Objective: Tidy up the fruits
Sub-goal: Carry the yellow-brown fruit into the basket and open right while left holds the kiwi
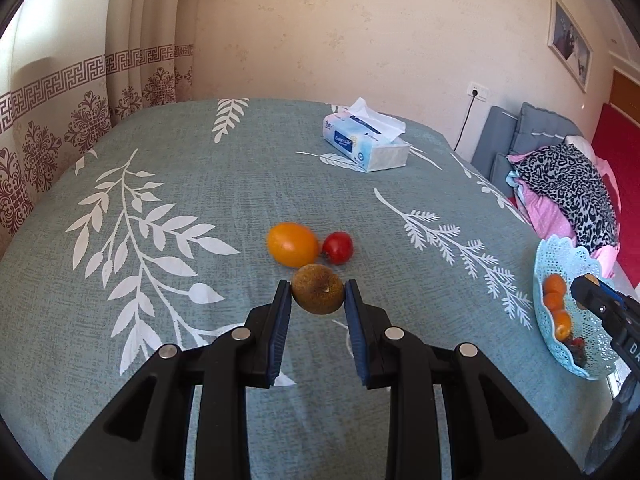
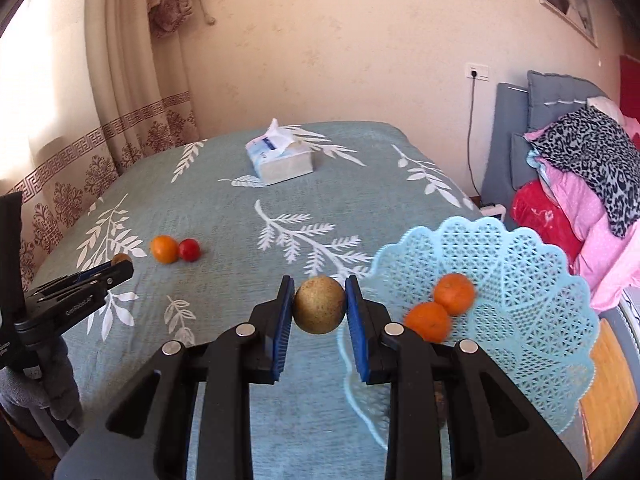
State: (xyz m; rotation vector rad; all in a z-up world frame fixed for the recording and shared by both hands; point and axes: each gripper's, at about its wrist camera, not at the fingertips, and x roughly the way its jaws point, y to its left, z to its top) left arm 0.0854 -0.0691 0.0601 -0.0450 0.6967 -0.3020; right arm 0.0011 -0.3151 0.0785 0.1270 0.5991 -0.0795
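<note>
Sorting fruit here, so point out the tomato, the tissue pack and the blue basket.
tomato (image 1: 338, 247), left wrist view, middle of its red skin
tissue pack (image 1: 366, 144), left wrist view, its front face
blue basket (image 2: 532, 264), right wrist view, bare lattice wall

Leaf-print table (image 1: 200, 168): tissue box (image 1: 366, 142), orange (image 1: 292, 244), tomato (image 1: 338, 247), basket (image 2: 520, 280).

Two wrist fisheye views, both angled down across the table (image 1: 200, 168).

Each gripper's fingers are being framed close at the bottom edge. The tissue box (image 1: 366, 142), the blue basket (image 2: 520, 280) and the far wall are being shared by both views.
</note>
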